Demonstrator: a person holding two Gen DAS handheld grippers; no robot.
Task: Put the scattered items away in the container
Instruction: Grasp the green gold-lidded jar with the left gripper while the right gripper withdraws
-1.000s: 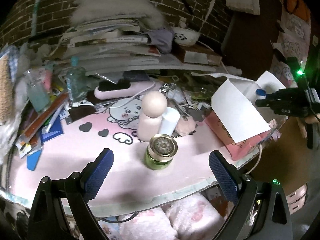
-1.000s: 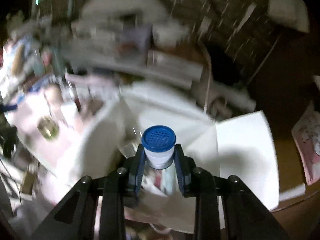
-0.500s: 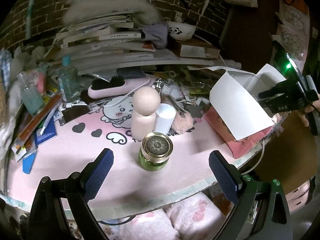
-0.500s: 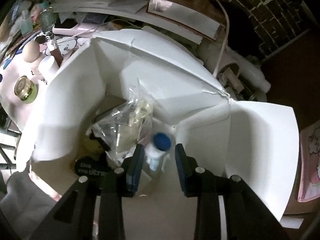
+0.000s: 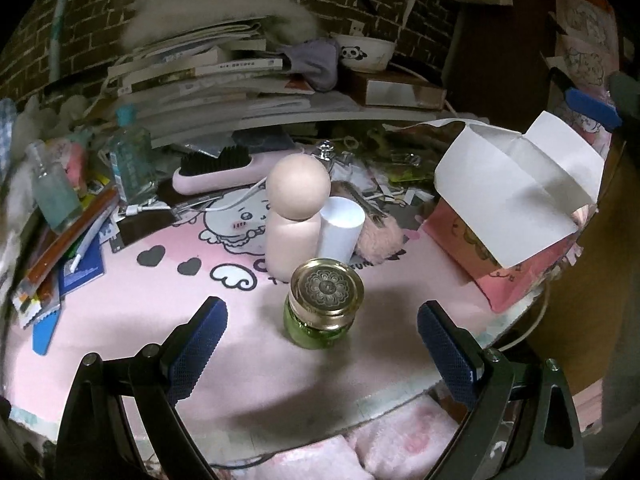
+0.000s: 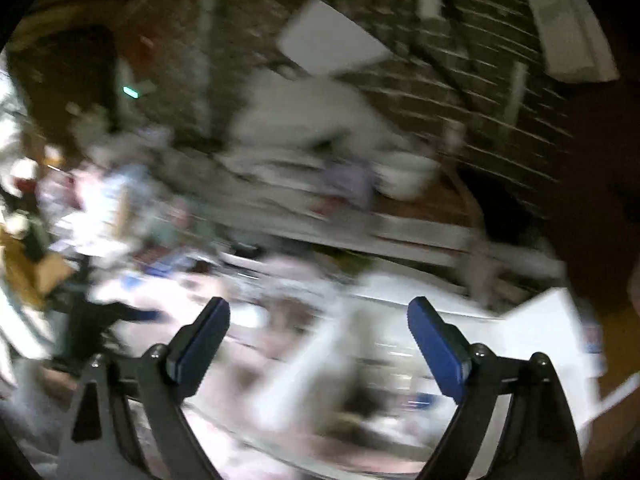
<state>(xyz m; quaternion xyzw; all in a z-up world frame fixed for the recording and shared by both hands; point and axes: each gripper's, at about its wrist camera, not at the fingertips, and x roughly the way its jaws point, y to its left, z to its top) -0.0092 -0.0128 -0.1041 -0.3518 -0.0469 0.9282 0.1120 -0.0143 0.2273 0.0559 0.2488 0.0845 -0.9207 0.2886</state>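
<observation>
Green glass under a gold embossed lid, the jar (image 5: 324,307) stands upright on the pink mat (image 5: 132,312), directly ahead of the left gripper (image 5: 322,330) and roughly centred between its spread, empty jaws. That lineup suggests the jar is the next thing to be picked; the wide opening leaves clearance on both sides for a straight approach. Just behind the jar stands a peach bottle (image 5: 295,216) with a round cap, touching a white cup (image 5: 340,229), and a fluffy pink puff (image 5: 378,236) lies beside the cup. The box (image 5: 516,184), its white flaps folded open, sits near the table's right edge, well apart from the jar, ready to receive items from above.

The right gripper (image 6: 318,334) also has its jaws wide apart with nothing between them. Its view is heavily smeared, so little can be told apart there beyond white flaps low on the right.

Books (image 5: 208,76), a brush (image 5: 224,168) and a clear bottle (image 5: 130,156) crowd the back of the table.
</observation>
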